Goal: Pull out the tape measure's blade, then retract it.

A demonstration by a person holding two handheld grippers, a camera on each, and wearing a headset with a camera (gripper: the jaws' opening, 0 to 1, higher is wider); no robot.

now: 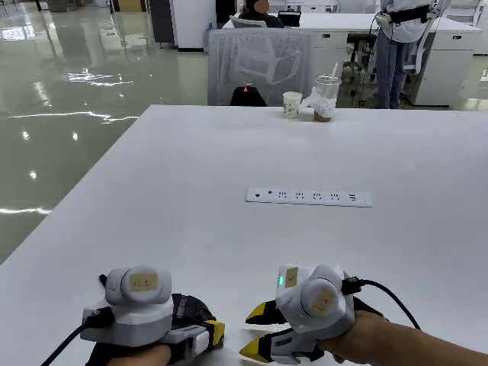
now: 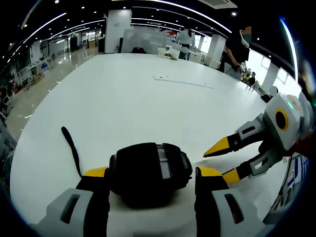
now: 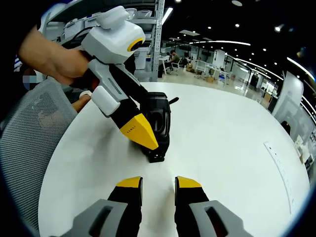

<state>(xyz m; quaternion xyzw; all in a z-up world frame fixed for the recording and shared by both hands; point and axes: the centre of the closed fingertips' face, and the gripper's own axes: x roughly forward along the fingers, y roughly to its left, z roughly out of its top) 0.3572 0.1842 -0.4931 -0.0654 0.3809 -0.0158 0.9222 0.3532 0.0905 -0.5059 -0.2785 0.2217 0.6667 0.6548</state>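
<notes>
Left gripper (image 2: 153,174) is clamping the black tape measure (image 2: 148,165) at the bottom centre of the left gripper view, its yellow-tipped fingers (image 2: 96,172) pressing on either side of the case. In the head view the same pair is sitting at the lower left of the frame, with the tape measure (image 1: 189,309) sticking out toward the middle. A thin black strap (image 2: 71,148) is running from the case toward the left, lying flat on the white worktop (image 2: 148,98). Right gripper (image 3: 158,183) is hovering just beside the tape measure, its fingers released with a narrow gap and nothing between them. In the right gripper view they are pointing up at the tape measure (image 3: 159,121), which is sitting centre frame and seeming to rest its lower end on the worktop. The left gripper's near finger is lying across its side. In the left gripper view the right gripper (image 2: 224,160) is showing at the right edge, tips aiming at the case but apart from it. A white power strip (image 1: 309,197) is lying mid worktop, well apart from both grippers. A paper cup (image 1: 292,104) and a plastic cup (image 1: 326,90) are standing at the far edge, upper centre. A mesh chair (image 1: 259,57) is sitting behind them and a person (image 1: 404,38) is standing at the upper right.
</notes>
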